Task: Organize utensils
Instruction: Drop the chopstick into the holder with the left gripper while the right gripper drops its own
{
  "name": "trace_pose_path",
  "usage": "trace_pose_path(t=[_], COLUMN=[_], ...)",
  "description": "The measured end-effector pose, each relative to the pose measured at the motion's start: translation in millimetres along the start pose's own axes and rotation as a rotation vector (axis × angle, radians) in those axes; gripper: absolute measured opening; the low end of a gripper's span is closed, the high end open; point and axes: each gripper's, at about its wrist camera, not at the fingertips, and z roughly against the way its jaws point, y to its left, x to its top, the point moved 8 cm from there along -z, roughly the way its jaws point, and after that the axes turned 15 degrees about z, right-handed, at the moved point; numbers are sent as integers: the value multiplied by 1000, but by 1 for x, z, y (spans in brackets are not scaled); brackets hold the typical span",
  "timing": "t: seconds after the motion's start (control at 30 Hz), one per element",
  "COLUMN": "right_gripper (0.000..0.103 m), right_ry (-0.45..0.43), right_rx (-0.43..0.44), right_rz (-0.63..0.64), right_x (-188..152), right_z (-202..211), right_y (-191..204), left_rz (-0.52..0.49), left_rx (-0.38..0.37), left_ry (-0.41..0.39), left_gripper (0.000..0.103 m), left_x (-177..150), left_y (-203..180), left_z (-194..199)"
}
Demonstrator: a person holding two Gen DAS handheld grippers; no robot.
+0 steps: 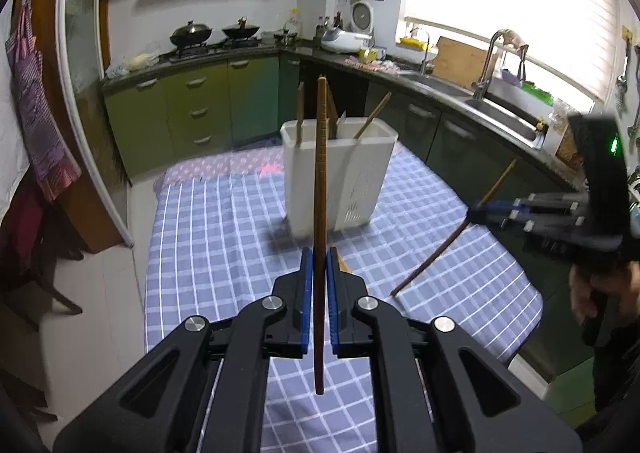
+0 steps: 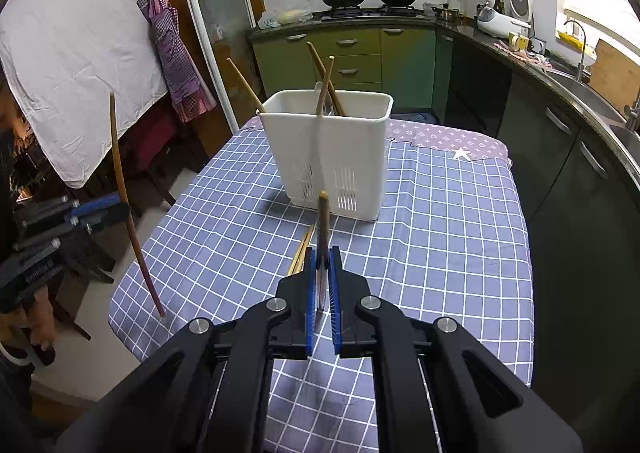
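A white utensil holder (image 1: 340,169) (image 2: 332,149) stands on the blue checked tablecloth (image 1: 224,221) (image 2: 440,229) with several chopsticks leaning in it. My left gripper (image 1: 319,253) is shut on a long brown chopstick (image 1: 321,189), held upright short of the holder; it also shows at the left of the right wrist view (image 2: 124,197). My right gripper (image 2: 323,251) is shut on a brown chopstick (image 2: 323,213), and appears at the right of the left wrist view (image 1: 476,215) with that stick (image 1: 432,253) slanting down. A pair of light chopsticks (image 2: 301,253) lies on the cloth below my right gripper.
The table sits in a kitchen with green cabinets (image 2: 360,53), a stove with two woks (image 1: 216,33), and a sink counter (image 1: 500,109) along the right. A purple apron (image 2: 172,49) hangs at the left by a white sheet. The table's edges fall off left and near.
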Motion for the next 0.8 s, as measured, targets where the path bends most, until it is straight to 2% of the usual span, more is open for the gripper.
trace_pose_path(t=[0.2, 0.37, 0.47, 0.6, 0.8], right_gripper=[7, 7, 7, 7, 7], right_ry=[-3, -8, -13, -20, -23], right_rx=[11, 23, 26, 31, 40], right_rz=[6, 13, 15, 16, 9], right_x=[0, -2, -2, -3, -4], right_z=[0, 1, 2, 3, 3], right_y=[4, 7, 6, 5, 1], left_rz=[21, 53, 56, 25, 32], left_rx=[-64, -105, -94, -44, 15], left_ry=[-93, -262, -337, -397, -325], left_gripper=[7, 7, 7, 7, 7], left_x=[71, 139, 164, 178, 164], left_y=[-26, -48, -55, -62, -52], left_z=[1, -5, -18, -48, -102])
